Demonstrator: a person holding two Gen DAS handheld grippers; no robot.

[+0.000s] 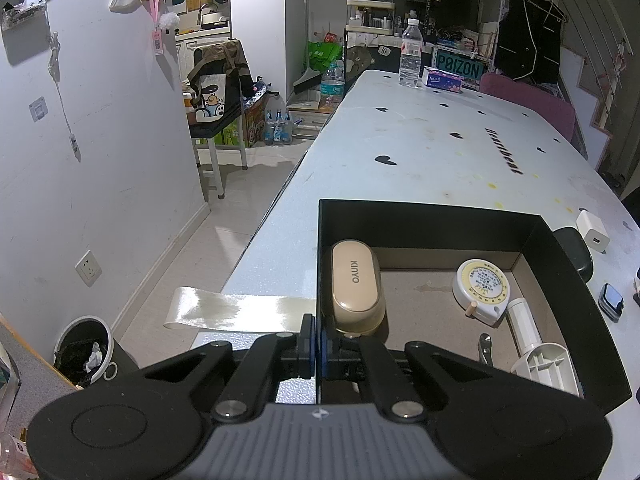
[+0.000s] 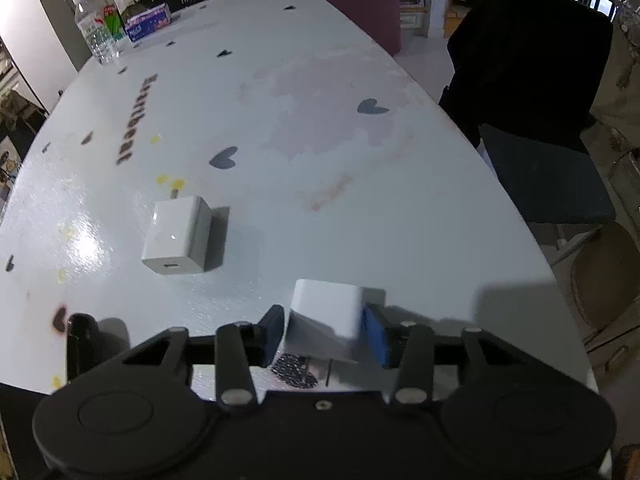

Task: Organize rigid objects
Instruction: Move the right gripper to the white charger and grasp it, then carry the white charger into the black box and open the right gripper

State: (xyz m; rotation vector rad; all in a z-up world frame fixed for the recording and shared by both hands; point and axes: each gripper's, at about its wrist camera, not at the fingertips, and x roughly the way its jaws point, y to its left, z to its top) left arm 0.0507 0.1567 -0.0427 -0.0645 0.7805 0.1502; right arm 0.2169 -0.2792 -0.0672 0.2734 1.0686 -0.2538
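Holding item: white cube-shaped plastic charger block [image 2: 326, 314], tilted, blurred, clamped between the two blue-padded fingers of the right gripper [image 2: 324, 332]; its metal prongs appear to point down toward the camera, though blur leaves this uncertain. Position: just above the white heart-printed tabletop [image 2: 320, 140], at 6 o'clock in the right wrist view.

Second item: matching white cube charger with a port on its near face [image 2: 176, 236], resting on the table at 10 o'clock from the held block, apart from it. The left wrist view shows a like white cube [image 1: 593, 231] beyond the box's far right corner, touching nothing.

Receptacle: open black cardboard box with brown floor [image 1: 424, 216]. Contents: beige oblong case marked KINYO [image 1: 356, 284] against the left wall; round white tape measure with yellow face [image 1: 482, 286] at 3 o'clock from it; white cylindrical piece [image 1: 524, 324] and a white ribbed plastic part [image 1: 546, 364] along the right wall; small metal clip [image 1: 485, 346] near them.

Left gripper [image 1: 318, 344]: fingers pressed together on the box's left wall, one pad outside, one inside, steadying it. A strip of clear tape [image 1: 236, 314] lies at 9 o'clock of the box.

Step judged: block picked, transfer to box pending. Next move calls for carrying the block leftward over the right wall and releasing it onto the bare floor at centre, clear of the tape measure. The box needs to stay pinned.
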